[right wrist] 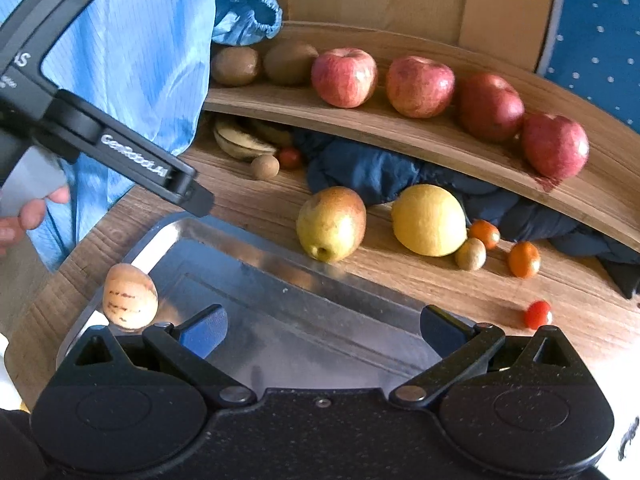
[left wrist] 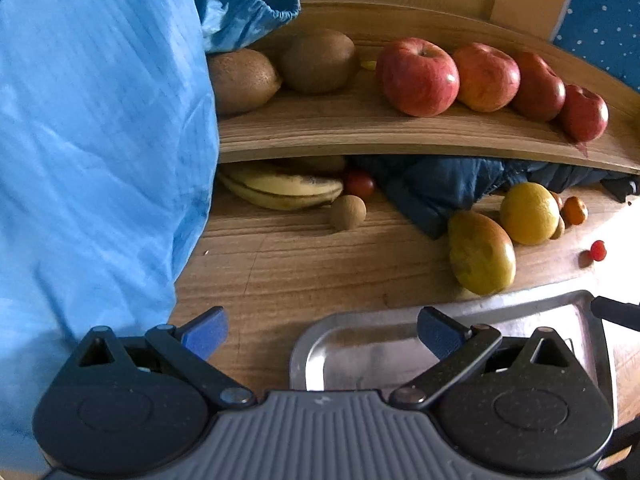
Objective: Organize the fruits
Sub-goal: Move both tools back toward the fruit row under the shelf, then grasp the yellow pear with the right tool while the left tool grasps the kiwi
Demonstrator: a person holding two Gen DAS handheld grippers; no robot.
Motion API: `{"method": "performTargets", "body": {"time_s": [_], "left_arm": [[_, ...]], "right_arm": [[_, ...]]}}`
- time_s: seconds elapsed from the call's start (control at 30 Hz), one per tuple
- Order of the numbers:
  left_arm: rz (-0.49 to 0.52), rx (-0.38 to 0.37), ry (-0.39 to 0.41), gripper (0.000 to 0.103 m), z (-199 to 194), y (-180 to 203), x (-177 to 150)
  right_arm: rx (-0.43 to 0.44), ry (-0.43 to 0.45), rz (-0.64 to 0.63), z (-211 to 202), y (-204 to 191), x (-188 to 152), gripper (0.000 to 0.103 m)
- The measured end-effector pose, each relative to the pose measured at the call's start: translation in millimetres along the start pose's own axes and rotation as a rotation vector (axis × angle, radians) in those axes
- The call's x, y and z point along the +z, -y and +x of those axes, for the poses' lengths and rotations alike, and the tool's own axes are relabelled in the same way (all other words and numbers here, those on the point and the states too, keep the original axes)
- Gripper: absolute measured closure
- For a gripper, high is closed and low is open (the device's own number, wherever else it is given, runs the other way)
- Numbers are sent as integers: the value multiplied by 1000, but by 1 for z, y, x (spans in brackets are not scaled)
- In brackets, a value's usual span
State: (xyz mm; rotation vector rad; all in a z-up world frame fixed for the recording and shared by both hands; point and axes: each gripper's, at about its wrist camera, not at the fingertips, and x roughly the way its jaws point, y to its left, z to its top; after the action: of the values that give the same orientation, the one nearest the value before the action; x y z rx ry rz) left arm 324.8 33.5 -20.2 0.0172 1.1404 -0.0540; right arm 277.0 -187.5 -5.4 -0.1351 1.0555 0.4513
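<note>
1. Left gripper (left wrist: 322,332): jaws spread wide apart, nothing between them. It hangs over the near-left corner of a metal tray (left wrist: 360,344) and the bare wood beside it.
2. Right gripper (right wrist: 322,330): also wide apart and holding nothing, sitting right over the same tray (right wrist: 280,304).
3. Only the right wrist view shows what's actually in the tray: one pale tan, egg-shaped fruit with faint streaks (right wrist: 130,295) at the tray's left edge, just ahead of the left fingertip. The left view catches a bare patch of tray and that's it.
4. The right view also shows the left gripper from the side, a black handle with white lettering, with a hand (right wrist: 28,212) wrapped around it. The left view gets none of that, just a big blue sleeve (left wrist: 100,140) filling its left side.
5. Loose fruit on the wooden table (right wrist: 400,284) past the tray: a yellow-green pear (right wrist: 331,224), a lemon (right wrist: 429,220) beside it, two small oranges (right wrist: 524,259), a little brown fruit (right wrist: 470,254) touching the lemon, and a cherry tomato (right wrist: 538,314) off to the right.
6. Farther back, tucked under the shelf: bananas (left wrist: 280,190), a small round brown fruit (left wrist: 348,212) and another tomato (left wrist: 359,184), next to a crumpled dark blue cloth (left wrist: 440,188).
7. The raised wooden shelf (right wrist: 400,124) holds two kiwis (right wrist: 236,65) at the left, then four red apples (right wrist: 344,77) in a row.
8. Behind it all, a light wood panel and blue dotted fabric (right wrist: 600,20) on the right.
</note>
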Motion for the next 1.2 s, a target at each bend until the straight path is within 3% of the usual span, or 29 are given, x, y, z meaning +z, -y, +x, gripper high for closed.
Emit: {"method": "performTargets", "body": {"time_s": [0.43,0.87,1.2], "left_arm": [[-81,-39,-2,1,41,-12,36],[-84,-90,-17,1,72,-16,53],[-87,-125,-10,8,85,-12,64]], "right_arm": [[-18,-19,37,34,-2,28,1],[-2,-23,73,56,-7,42,1],[-30,-30,111,75,-6,50,11]]}}
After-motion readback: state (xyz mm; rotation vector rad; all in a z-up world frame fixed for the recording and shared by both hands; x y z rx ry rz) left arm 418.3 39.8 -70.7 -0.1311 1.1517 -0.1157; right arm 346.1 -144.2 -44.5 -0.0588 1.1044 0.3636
